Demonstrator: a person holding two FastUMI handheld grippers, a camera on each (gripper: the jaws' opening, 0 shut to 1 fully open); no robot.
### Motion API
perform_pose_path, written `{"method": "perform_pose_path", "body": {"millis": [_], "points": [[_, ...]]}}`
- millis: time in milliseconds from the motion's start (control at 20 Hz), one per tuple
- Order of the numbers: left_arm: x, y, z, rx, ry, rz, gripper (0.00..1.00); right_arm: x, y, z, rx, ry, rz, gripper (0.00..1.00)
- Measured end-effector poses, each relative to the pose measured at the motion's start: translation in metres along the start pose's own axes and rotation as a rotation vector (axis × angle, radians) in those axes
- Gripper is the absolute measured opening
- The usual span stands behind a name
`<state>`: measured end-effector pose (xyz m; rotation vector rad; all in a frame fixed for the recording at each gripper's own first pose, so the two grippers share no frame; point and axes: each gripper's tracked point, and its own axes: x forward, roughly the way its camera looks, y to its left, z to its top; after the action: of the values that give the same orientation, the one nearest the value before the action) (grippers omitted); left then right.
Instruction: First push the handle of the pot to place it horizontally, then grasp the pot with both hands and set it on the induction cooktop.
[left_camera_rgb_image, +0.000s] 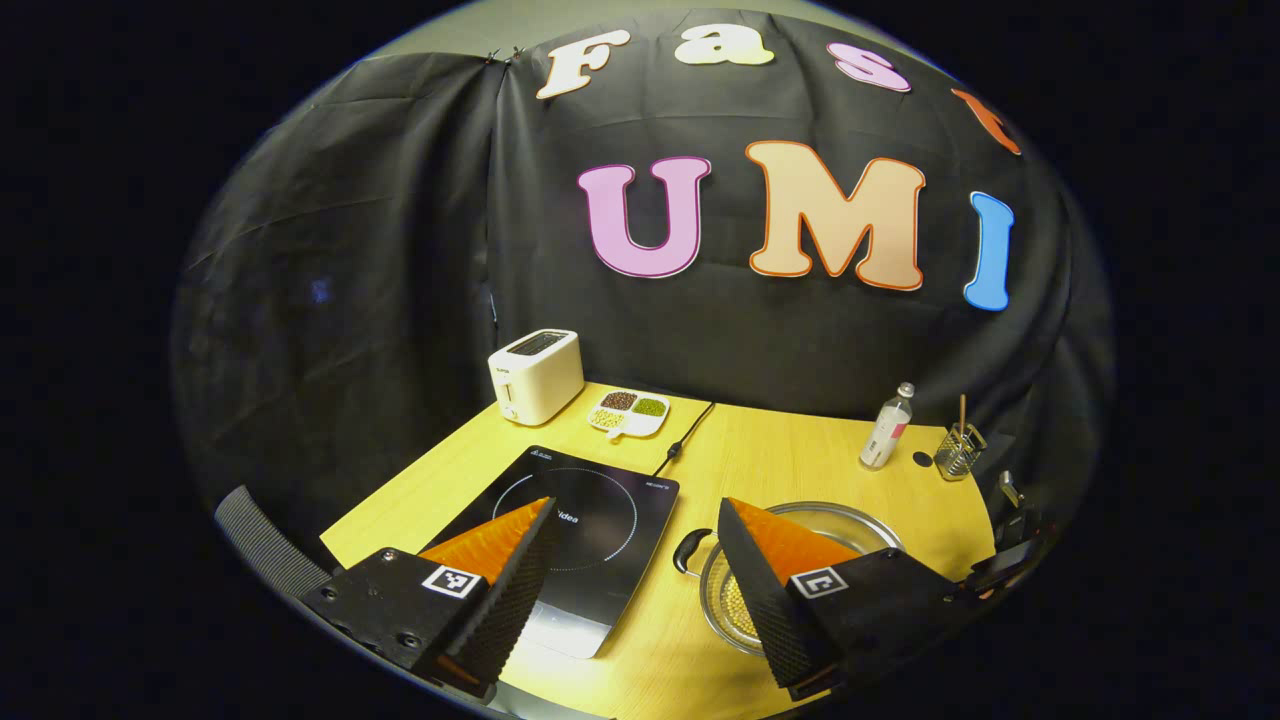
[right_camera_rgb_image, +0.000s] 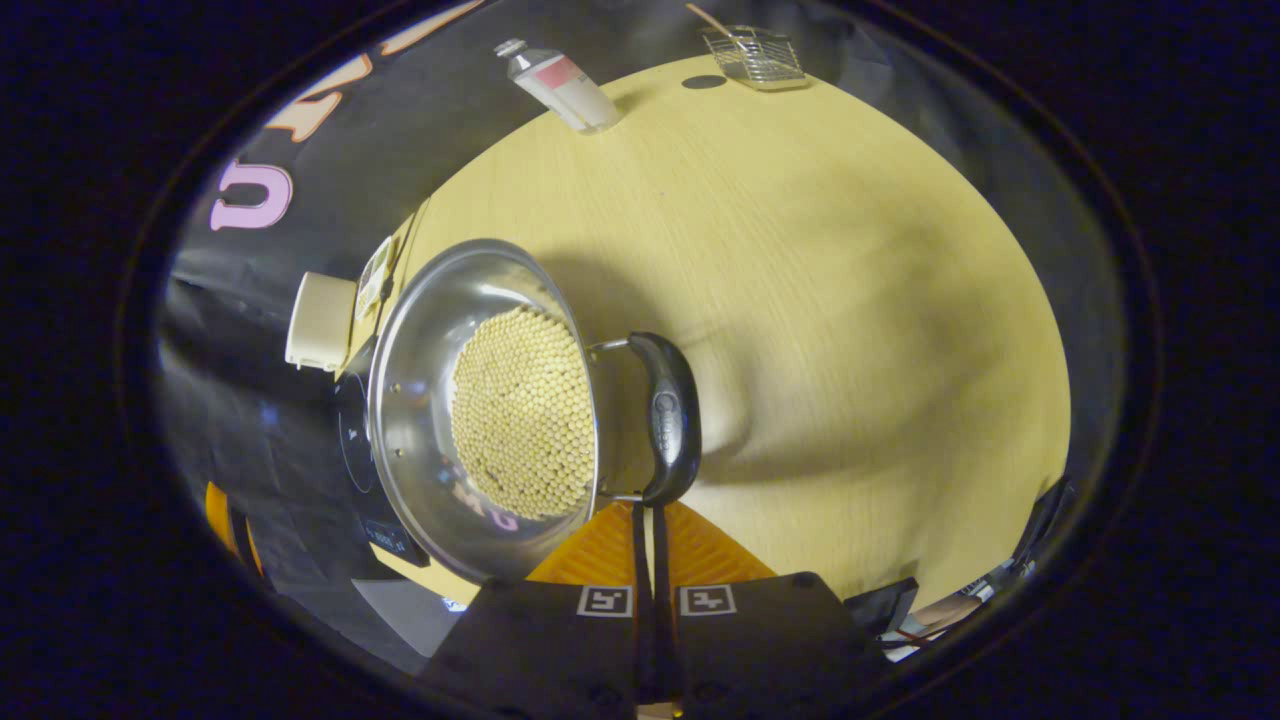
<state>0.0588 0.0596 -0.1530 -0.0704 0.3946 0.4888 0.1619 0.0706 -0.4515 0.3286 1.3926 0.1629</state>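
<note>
A steel pot (left_camera_rgb_image: 862, 522) with pale round beans (right_camera_rgb_image: 520, 410) inside stands on the wooden table, just right of the black induction cooktop (left_camera_rgb_image: 580, 520). One black side handle (left_camera_rgb_image: 690, 550) points toward the cooktop. In the right gripper view the other black handle (right_camera_rgb_image: 668, 415) lies just beyond my right gripper (right_camera_rgb_image: 650, 515), which is shut, its tips touching that handle's near end with nothing between them. My left gripper (left_camera_rgb_image: 636, 502) is open and hovers over the gap between cooktop and pot. Its right finger hides part of the pot.
A white toaster (left_camera_rgb_image: 536, 375) and a divided dish of beans (left_camera_rgb_image: 630, 410) stand behind the cooktop, and its cable (left_camera_rgb_image: 690, 435) runs to the back. A bottle (left_camera_rgb_image: 888, 428) and a wire holder (left_camera_rgb_image: 958, 452) stand at the back right. Bare table (right_camera_rgb_image: 820, 300) lies beyond the pot.
</note>
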Motion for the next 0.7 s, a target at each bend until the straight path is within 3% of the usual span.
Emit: {"method": "perform_pose_path", "body": {"millis": [50, 100, 250, 700], "points": [[0.000, -0.001, -0.001, 0.003, 0.003, 0.001, 0.96, 0.001, -0.001, 0.005, -0.005, -0.007, -0.004, 0.00], [0.001, -0.001, -0.001, 0.006, 0.006, 0.001, 0.96, 0.001, -0.001, 0.011, -0.008, -0.014, -0.009, 0.07], [0.004, -0.003, -0.004, 0.004, 0.014, -0.002, 0.96, 0.001, -0.001, 0.024, -0.013, -0.031, -0.014, 0.00], [-0.001, -0.001, -0.009, -0.010, 0.021, -0.003, 0.97, -0.003, -0.003, 0.038, -0.005, -0.067, -0.025, 0.03]]}}
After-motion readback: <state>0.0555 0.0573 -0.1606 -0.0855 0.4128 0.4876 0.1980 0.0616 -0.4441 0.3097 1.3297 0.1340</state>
